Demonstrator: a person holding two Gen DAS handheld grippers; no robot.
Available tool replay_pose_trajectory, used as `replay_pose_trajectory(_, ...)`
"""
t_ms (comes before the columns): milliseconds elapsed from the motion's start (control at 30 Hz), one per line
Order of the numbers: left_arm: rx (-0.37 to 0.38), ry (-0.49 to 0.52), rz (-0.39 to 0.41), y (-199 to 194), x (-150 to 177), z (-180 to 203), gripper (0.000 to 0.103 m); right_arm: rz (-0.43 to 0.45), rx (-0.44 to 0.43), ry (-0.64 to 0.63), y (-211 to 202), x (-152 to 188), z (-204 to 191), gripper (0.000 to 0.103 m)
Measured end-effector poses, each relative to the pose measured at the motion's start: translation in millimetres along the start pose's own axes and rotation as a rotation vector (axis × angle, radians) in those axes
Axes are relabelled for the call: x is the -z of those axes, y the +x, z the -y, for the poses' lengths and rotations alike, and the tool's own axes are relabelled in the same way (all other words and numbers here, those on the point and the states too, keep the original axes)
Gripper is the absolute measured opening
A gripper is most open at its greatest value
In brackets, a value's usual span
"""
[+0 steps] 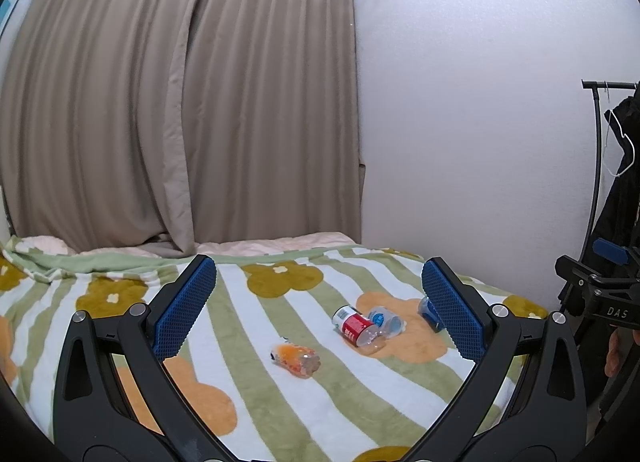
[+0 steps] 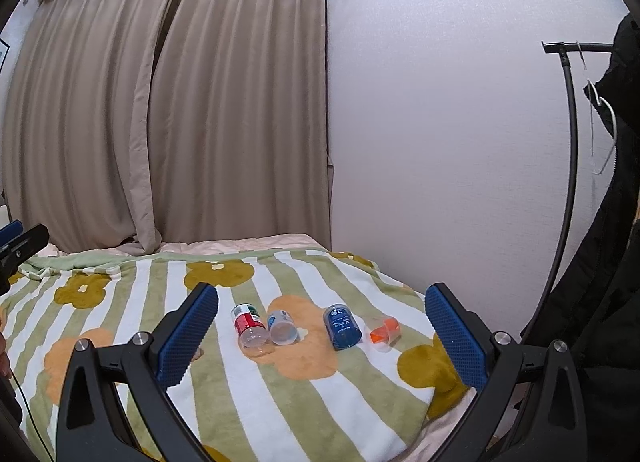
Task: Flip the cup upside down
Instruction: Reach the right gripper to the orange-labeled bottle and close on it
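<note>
Holding both grippers wide open and empty above the bed (image 2: 280, 402), we see the right gripper (image 2: 320, 334) nearer the cups: the blue cup (image 2: 341, 326) lies on its side just ahead, long axis pointing toward us, the left gripper (image 1: 320, 310) farther off.

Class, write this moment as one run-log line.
stage: before grasp | left gripper: open, empty | right gripper: open, empty | cups: red cup, blue cup lying on blanket | flipped: none
</note>
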State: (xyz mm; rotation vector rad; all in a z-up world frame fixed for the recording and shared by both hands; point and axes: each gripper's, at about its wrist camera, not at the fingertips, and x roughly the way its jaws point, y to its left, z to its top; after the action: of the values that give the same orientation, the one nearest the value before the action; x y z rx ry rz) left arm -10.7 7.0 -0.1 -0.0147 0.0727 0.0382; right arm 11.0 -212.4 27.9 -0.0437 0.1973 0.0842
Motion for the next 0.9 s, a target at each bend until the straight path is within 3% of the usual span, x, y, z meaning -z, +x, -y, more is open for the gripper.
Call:
replay_pose_trajectory(200,-0.036,0.002,-0.017,6.0,-0.2,-17.2,0.103,-0.036,-0.061,-0.042,19.9,-6.4,-23.8,0.103)
replay_pose_trajectory(367,-0.089,-0.005,-0.051,18.8,7.8,-44.9,0.103,-0.133,-0.166,-0.085,62.4,-6.2,-56.6,0.103)
replay_pose_trajectory(633,-0.154,-0.006,-0.182,65.0,47.1,-89.9,0.103,-0.427,-0.436,-0.211,187.5,20.2,-128.7,0.103)
replay_pose_trajectory(900,-0.113,-0.014,-0.351,120.5,103.3,-107.4,0.103,-0.679,-0.601,-0.35,291.5,79.6,-206.1,0.103)
